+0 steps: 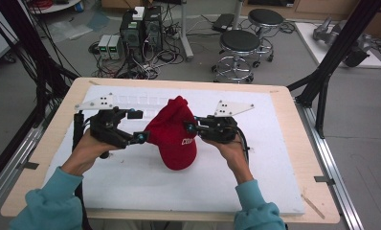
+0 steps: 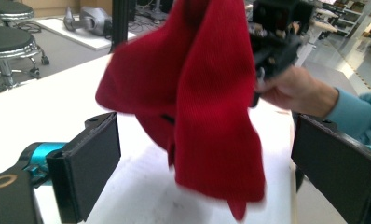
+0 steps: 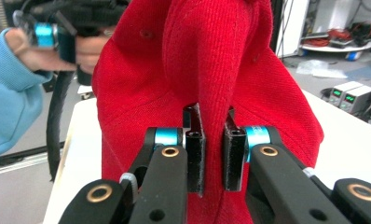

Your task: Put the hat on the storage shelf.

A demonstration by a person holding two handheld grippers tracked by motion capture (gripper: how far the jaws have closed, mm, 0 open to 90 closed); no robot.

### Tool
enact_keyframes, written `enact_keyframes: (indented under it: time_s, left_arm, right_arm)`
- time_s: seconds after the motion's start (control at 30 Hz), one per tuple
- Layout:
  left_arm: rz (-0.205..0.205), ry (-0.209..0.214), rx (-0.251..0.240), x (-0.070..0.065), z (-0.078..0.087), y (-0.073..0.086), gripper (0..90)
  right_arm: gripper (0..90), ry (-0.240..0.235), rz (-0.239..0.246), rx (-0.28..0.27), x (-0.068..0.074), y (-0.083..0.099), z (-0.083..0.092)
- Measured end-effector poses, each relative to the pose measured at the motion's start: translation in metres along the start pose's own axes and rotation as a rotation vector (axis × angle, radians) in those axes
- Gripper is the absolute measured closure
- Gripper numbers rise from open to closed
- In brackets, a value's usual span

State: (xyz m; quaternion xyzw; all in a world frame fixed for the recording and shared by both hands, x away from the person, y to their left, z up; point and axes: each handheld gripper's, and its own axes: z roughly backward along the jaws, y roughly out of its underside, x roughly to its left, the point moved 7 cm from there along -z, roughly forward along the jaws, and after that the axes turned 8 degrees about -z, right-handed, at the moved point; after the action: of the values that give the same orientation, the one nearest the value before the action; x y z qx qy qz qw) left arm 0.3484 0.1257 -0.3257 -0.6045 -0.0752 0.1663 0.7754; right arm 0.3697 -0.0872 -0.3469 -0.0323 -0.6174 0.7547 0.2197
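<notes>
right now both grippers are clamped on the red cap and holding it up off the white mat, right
Not quite. Only the right gripper is clamped on the red cap; the right gripper view shows its jaws pinching a fold of the fabric. The left gripper is open: in the left gripper view its jaws stand wide apart with the cap hanging between them. The cap is held up off the white mat.

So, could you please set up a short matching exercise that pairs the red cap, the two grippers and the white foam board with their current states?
Things:
1. red fabric baseball cap
2. left gripper
3. right gripper
4. white foam board

States:
A. jaws wide apart, holding nothing
B. lies flat on the wooden table
C. held up above the board
D. jaws clamped on a fold of cloth

Pairs: 1-C, 2-A, 3-D, 4-B
</notes>
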Motion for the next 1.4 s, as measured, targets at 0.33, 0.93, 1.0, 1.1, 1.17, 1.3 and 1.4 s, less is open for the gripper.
enact_keyframes:
  time_s: [0.33, 0.93, 1.0, 1.1, 1.17, 1.3, 1.4]
  left_arm:
    - [0.045, 0.007, 0.034, -0.014, -0.003, 0.042, 9.8]
    - [0.074, 0.014, 0.066, -0.027, -0.035, 0.063, 23.1]
    - [0.078, 0.026, 0.068, -0.028, -0.039, 0.064, 27.6]
    - [0.079, 0.024, 0.066, -0.028, -0.043, 0.064, 39.0]
    - [0.074, 0.035, 0.048, -0.029, -0.045, 0.063, 47.3]
    - [0.067, 0.046, 0.055, -0.029, -0.044, 0.064, 62.0]
    - [0.064, 0.060, 0.052, -0.031, -0.044, 0.063, 74.1]
  right_arm:
    - [83.2, 0.028, 0.007, -0.060, 0.001, -0.011, 0.005]
    - [83.2, 0.025, 0.002, -0.098, 0.006, -0.017, -0.001]
    - [83.1, 0.021, -0.002, -0.100, 0.007, -0.017, -0.003]
    - [83.1, 0.014, 0.002, -0.102, 0.008, -0.017, -0.005]
    - [83.1, 0.012, 0.003, -0.099, 0.009, -0.017, -0.006]
    - [83.1, 0.010, 0.008, -0.096, 0.010, -0.017, -0.007]
    - [83.1, 0.012, 0.013, -0.097, 0.010, -0.017, -0.007]
